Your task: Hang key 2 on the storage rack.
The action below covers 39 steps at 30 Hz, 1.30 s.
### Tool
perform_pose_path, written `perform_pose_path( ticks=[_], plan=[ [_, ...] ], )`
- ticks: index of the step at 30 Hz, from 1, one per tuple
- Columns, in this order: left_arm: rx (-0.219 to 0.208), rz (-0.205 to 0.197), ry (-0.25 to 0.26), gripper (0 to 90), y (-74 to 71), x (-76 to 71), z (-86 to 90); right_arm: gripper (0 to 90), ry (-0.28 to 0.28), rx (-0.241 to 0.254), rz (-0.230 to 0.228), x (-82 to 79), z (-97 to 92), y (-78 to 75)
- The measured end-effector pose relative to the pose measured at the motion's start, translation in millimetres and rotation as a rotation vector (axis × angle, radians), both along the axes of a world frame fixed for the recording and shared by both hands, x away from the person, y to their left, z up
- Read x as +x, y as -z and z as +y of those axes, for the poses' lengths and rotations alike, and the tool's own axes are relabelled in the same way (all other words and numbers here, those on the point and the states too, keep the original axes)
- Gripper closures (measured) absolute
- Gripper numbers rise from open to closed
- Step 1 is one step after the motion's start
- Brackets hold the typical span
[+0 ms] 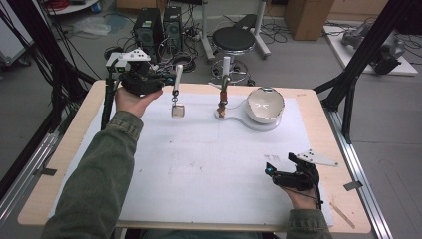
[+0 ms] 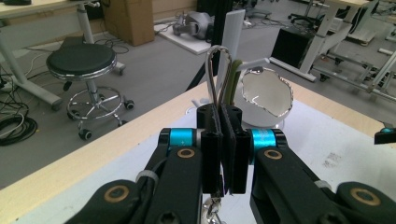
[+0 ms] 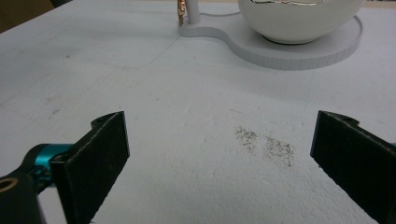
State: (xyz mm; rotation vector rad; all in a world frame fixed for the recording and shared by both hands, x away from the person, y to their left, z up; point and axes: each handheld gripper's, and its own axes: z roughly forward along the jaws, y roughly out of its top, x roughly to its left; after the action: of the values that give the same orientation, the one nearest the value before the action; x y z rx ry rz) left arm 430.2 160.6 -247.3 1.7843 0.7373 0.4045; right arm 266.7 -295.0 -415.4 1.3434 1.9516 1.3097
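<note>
My left gripper (image 1: 166,82) is raised over the far left of the table, and its jaws are shut on a thin metal loop (image 2: 219,70) that rises above them. In the high view a short chain hangs from the loop (image 1: 178,74) with a small pale pendant (image 1: 178,110) swinging just above the mat. To its right, a white keyhole-shaped base (image 1: 239,117) carries an upright post (image 1: 225,74) and a white bowl (image 1: 266,103) with a shiny inside. My right gripper (image 1: 281,163) rests on the mat at the front right, its jaws wide open (image 3: 219,140) with nothing between them.
A white mat (image 1: 209,159) covers most of the wooden table (image 1: 64,164). Black frame posts (image 1: 348,89) stand at the table's right side. A stool (image 1: 234,37) and computer towers (image 1: 149,27) stand on the floor behind the far edge.
</note>
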Motion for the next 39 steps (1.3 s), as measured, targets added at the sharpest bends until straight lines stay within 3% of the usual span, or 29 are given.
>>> perform_pose_path(
  ticks=[14,17,27,31,36,39],
  plan=[
    [0.001,-0.020,0.022,86.8,-8.8,30.8,-27.7,3.3,0.001,0.004,-0.006,0.2,-1.2,0.1],
    [-0.031,-0.022,0.025,86.8,-7.9,38.2,-30.6,3.3,0.004,0.006,-0.004,0.0,-1.9,0.4],
    [-0.052,-0.024,-0.007,86.8,6.4,59.7,-43.9,3.4,0.007,0.009,-0.006,-0.3,-4.0,1.0],
    [-0.011,-0.027,-0.018,86.8,11.2,68.7,-52.4,3.3,0.010,0.010,0.001,-1.2,-4.3,1.3],
    [-0.067,-0.022,-0.016,86.8,15.8,77.4,-59.2,3.3,0.014,0.009,0.002,-1.4,-5.7,2.3],
    [-0.061,-0.016,-0.020,86.8,18.3,82.0,-65.8,3.4,0.016,0.009,0.003,-1.6,-6.5,2.6]
  ],
)
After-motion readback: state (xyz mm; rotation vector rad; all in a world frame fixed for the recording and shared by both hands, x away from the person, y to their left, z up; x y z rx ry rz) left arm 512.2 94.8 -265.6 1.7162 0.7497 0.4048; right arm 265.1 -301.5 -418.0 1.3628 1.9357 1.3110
